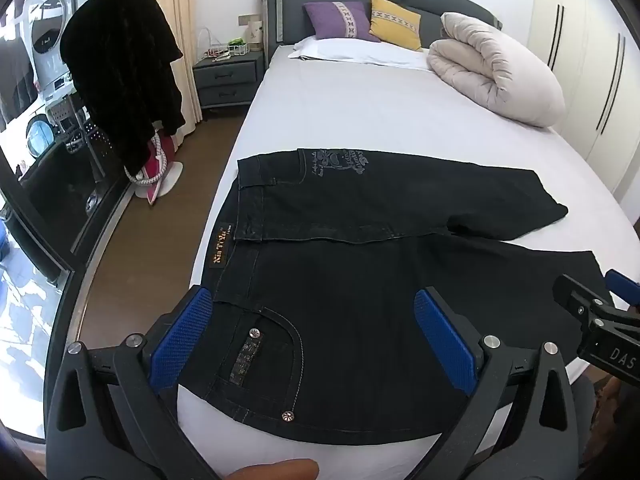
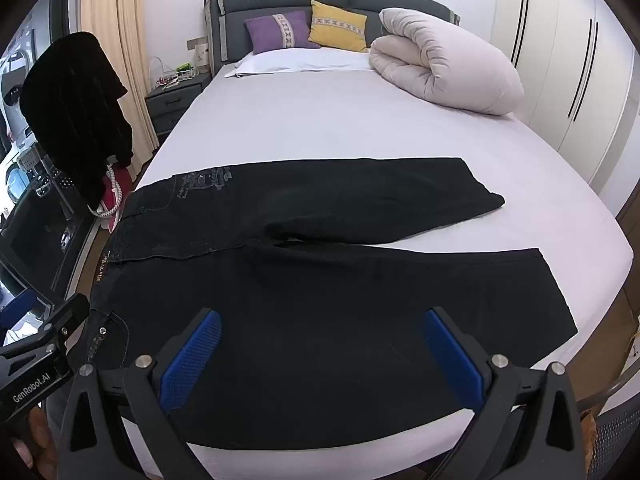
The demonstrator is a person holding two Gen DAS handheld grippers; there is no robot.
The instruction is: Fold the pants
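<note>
Black jeans [image 1: 360,280] [image 2: 320,280] lie spread flat across the near end of the white bed [image 1: 380,112] [image 2: 340,120], waistband to the left, both legs running right with a gap between them. My left gripper [image 1: 312,320] hangs open above the waist and near pocket, blue pads [image 1: 180,340] wide apart, nothing held. My right gripper [image 2: 320,340] stands open over the near leg, its blue pads [image 2: 452,360] clear of the cloth. Each gripper shows at the edge of the other's view: the right gripper [image 1: 600,320], the left gripper [image 2: 44,352].
A rolled beige duvet [image 1: 496,68] [image 2: 444,64], a purple pillow [image 1: 340,20] and a yellow pillow [image 1: 396,20] lie at the headboard. A nightstand [image 1: 226,76] and a dark garment on a rack [image 1: 128,80] stand left of the bed. White wardrobes [image 2: 560,60] line the right.
</note>
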